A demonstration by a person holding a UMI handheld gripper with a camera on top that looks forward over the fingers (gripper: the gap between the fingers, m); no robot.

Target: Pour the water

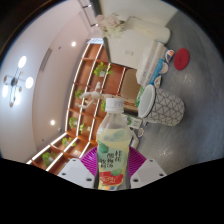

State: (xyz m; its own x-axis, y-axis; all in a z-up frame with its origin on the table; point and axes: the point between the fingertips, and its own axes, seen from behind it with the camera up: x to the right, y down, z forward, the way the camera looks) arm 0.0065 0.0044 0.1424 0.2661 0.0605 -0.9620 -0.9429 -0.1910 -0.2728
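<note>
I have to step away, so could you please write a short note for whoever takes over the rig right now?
Claw: shut on the water bottle, both pink pads pressing its label; the view is tilted.
Things: the bottle's white cap looks in place. A white patterned cup stands beyond it, past the fingertips, with a small dark mug beside it. Shelves with plants lie behind.
Done: bottle gripped.
Left: bring the bottle to the cup; the cap probably needs removing before pouring.
</note>
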